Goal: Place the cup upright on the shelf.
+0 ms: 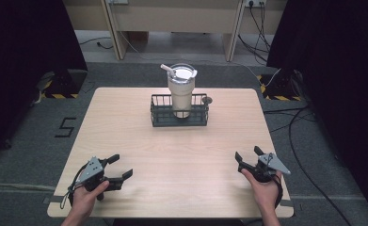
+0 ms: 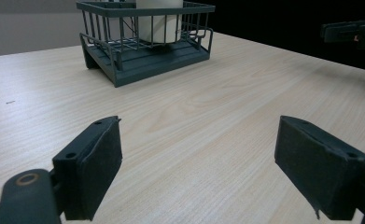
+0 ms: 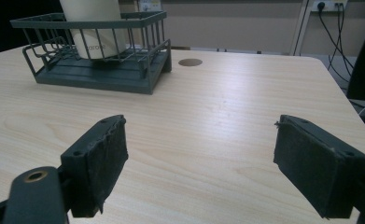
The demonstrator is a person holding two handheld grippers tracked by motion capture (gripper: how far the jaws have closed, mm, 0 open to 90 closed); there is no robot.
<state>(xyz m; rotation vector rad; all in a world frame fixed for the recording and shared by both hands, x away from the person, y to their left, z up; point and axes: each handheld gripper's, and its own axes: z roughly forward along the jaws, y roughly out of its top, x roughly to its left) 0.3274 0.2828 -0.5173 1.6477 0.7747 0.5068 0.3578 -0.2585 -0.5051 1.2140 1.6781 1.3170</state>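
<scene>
A cream tumbler (image 1: 180,89) with a lid and a white straw stands upright inside a dark wire basket (image 1: 159,117) at the far middle of the wooden table. The same tumbler (image 2: 157,18) (image 3: 96,23) and basket (image 2: 124,65) (image 3: 101,77) appear ahead in both gripper views. Near the front left corner, my left gripper (image 1: 120,166) (image 2: 199,170) is open, held in a hand, with nothing between its jaws. At the front right, my right gripper (image 1: 248,155) (image 3: 200,165) is likewise open and holds nothing. Both sit low over the tabletop, well short of the basket.
A small round dark disc (image 1: 207,100) (image 3: 190,62) lies on the table just right of the basket. The other gripper (image 2: 353,31) shows at the right edge of the left gripper view. Black curtains flank the table; cables (image 1: 294,127) run over the floor at right.
</scene>
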